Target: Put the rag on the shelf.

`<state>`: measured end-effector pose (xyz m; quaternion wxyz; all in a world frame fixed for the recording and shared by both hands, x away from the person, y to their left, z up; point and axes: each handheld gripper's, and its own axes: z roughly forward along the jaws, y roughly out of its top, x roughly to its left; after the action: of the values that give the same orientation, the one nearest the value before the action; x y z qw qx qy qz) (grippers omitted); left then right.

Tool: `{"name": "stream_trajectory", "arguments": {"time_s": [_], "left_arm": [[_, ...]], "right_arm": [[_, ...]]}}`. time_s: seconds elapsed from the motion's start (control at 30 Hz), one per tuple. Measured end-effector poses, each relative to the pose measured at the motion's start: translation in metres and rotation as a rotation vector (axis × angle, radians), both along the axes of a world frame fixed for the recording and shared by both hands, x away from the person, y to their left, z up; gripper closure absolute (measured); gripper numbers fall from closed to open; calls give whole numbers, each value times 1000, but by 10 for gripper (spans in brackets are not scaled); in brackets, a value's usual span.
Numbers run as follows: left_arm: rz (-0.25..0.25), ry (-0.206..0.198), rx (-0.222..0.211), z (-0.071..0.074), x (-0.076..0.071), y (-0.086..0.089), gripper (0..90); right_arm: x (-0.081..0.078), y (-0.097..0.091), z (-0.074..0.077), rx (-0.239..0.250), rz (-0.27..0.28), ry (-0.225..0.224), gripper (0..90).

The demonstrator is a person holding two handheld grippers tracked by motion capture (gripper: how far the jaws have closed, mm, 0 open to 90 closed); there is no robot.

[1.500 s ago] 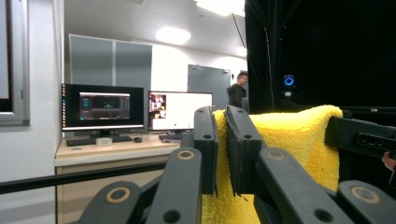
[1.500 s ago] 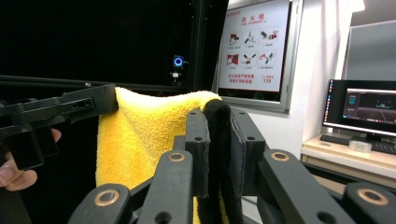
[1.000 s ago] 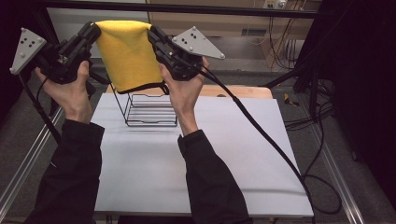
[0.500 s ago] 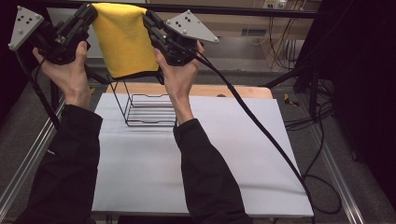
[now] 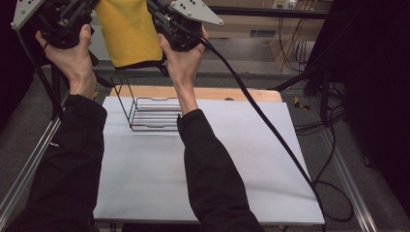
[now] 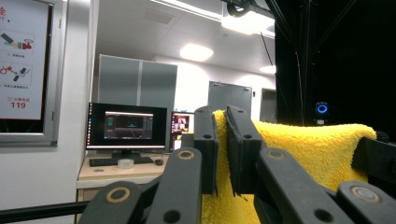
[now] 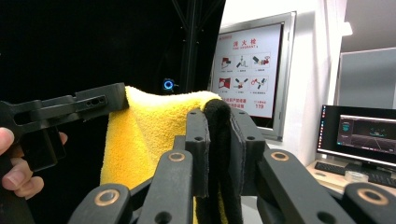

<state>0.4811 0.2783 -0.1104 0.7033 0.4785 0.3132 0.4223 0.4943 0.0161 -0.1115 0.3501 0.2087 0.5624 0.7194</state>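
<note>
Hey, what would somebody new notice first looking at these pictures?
A bright yellow towel hangs high above the far side of the table, stretched between the left tool and the right tool, each shut on a top corner. Below it a black wire rack stands on the white tabletop.

Two tongs, left (image 5: 89,7) and right (image 5: 153,9), one yellow towel (image 5: 128,34), one wire rack (image 5: 152,113) on one tabletop (image 5: 232,159), and two monitors (image 6: 127,127), perhaps more behind.
</note>
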Motion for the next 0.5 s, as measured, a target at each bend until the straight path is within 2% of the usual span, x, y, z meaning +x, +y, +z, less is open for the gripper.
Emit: {"name": "stream_trajectory", "arguments": {"time_s": [0.2,0.27,0.33,0.37,0.5], "left_arm": [[-4,12,-18,-4,16,0,829],[3,14,1,-4,22,0,829],[-6,31,-5,-5,27,1,830],[0,35,7,-7,28,1,829],[-4,52,26,-18,31,3,829]], "right_arm": [[15,1,0,-5,-2,12,798],[19,1,0,-7,-3,21,797],[22,1,-2,-14,-4,31,797],[23,1,-4,-19,-4,37,797],[25,2,-15,-31,-2,59,797]]}}
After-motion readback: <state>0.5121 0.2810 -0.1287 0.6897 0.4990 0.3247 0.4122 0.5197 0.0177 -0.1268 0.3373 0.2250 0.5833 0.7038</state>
